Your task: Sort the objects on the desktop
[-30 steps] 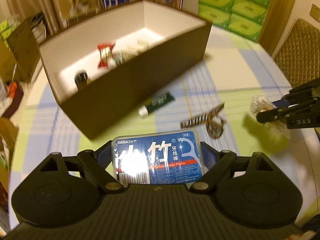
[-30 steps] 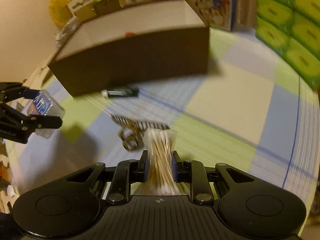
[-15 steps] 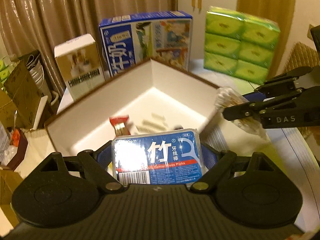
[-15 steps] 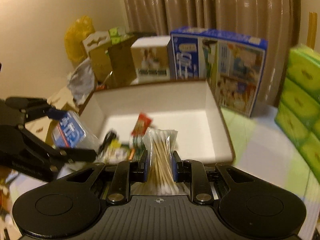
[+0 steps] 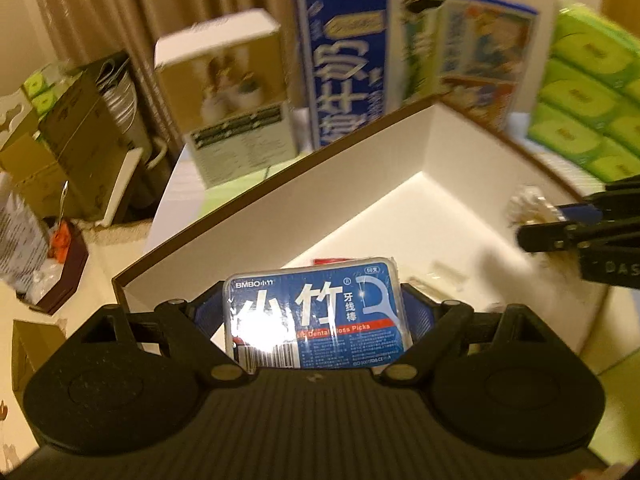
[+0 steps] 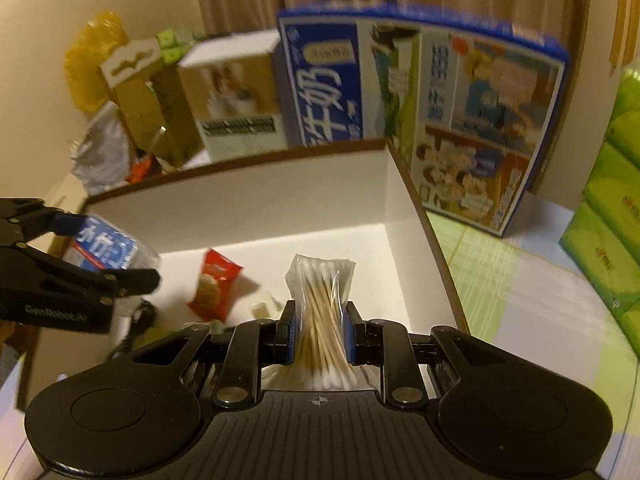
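Cotton swabs between right tongs

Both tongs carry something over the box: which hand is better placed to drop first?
Probably the right. Its tongs hold the cotton swabs above bare floor of the box. The left tongs, with the floss picks, sit near the box's front wall, over the red packet.

left gripper | right gripper | moved from tablecloth to above box
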Tool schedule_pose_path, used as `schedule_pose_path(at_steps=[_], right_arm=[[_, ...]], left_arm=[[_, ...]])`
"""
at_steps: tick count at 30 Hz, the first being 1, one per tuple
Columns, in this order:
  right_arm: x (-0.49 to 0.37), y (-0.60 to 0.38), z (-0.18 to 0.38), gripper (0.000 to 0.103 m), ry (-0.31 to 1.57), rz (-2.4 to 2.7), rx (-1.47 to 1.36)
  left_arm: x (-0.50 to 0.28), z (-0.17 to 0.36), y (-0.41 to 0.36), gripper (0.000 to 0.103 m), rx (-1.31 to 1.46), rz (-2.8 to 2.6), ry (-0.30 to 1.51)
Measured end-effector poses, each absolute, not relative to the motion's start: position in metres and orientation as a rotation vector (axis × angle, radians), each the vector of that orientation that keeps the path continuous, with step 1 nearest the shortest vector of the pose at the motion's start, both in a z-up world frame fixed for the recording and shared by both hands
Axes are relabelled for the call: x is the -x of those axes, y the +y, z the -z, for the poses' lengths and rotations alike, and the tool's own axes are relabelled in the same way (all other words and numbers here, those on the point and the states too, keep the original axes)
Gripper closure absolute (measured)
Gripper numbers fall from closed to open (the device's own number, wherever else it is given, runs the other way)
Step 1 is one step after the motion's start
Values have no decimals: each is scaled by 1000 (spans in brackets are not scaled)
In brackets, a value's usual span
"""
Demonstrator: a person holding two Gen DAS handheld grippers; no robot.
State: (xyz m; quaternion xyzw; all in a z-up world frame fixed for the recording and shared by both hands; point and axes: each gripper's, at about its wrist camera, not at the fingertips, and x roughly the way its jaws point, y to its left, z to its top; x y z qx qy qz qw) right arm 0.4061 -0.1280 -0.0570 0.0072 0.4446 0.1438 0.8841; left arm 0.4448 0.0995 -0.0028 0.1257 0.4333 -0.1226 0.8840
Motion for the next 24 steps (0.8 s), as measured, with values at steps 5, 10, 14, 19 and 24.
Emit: schedule_pose_path(at_steps=[5, 10, 14, 19, 24], right_arm=[[-424, -125, 76, 84, 981, -261, 25], [-433, -121, 87, 84, 1008, -250, 65], [-438, -121, 92, 84, 1018, -253, 72], [-439, -120, 95, 84, 1027, -260, 85], [-440, -121, 97, 84, 1034, -259, 88]], left_arm=[[-464, 25, 110, 17, -283, 211, 955], [-479, 44, 114, 17, -314, 181, 1004], [-486, 54, 112, 17, -366, 163, 1023], [-491, 58, 110, 17, -369, 166, 1035], [-493, 60, 109, 17, -363, 172, 1053]])
